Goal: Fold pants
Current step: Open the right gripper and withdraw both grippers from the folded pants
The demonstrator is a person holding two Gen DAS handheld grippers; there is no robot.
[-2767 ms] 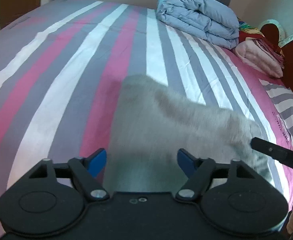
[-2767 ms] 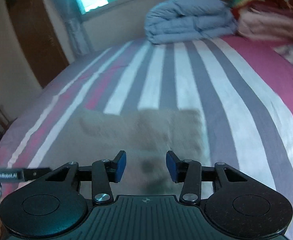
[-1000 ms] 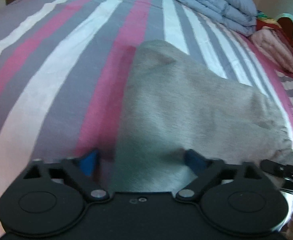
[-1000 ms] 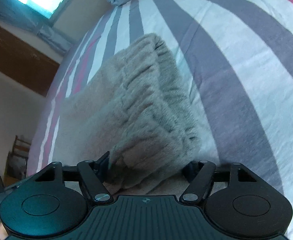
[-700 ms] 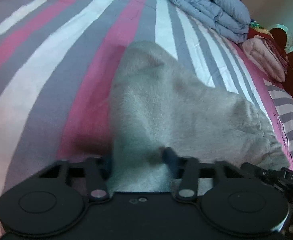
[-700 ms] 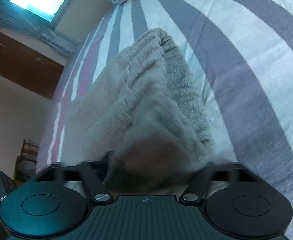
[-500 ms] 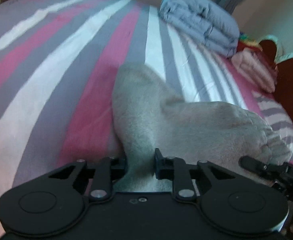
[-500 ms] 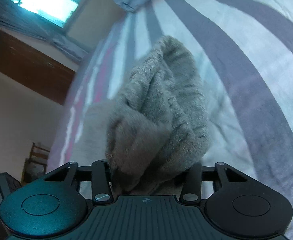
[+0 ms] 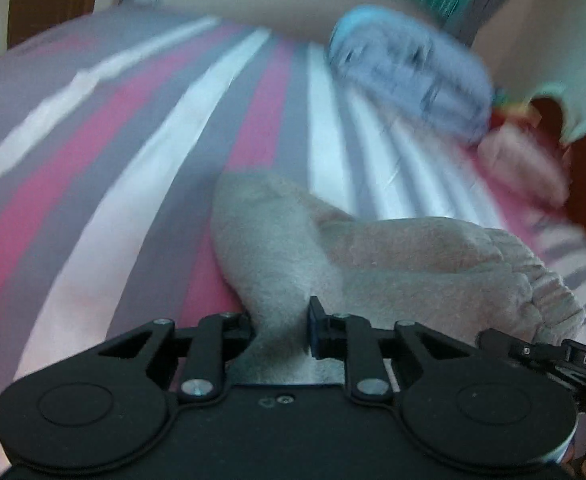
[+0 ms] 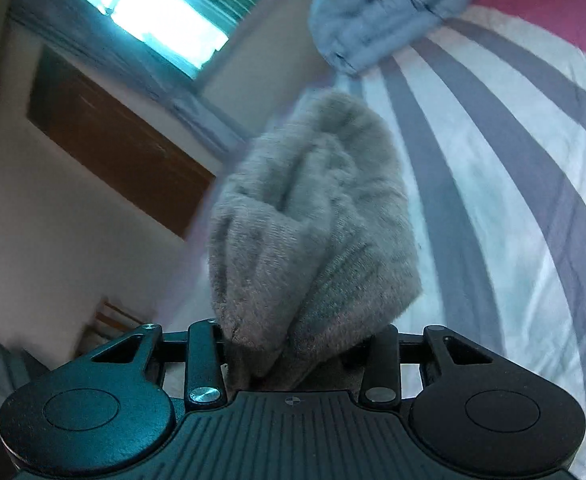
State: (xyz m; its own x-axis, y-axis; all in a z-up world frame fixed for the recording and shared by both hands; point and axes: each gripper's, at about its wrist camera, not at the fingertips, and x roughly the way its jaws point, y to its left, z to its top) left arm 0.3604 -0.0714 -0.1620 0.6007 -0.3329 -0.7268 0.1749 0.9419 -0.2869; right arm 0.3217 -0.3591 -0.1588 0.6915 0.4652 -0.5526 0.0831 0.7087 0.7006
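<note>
Both grippers, left gripper point(image 9: 279, 326) and right gripper point(image 10: 299, 344), now clamp lifted grey pants point(image 9: 333, 256) off the bed point(image 9: 141, 184) for folding over

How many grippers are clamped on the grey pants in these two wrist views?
2. The left gripper pinches the grey pants at their near edge over the striped bedsheet; the right gripper clamps a bunched end, lifted off the bed.
</note>
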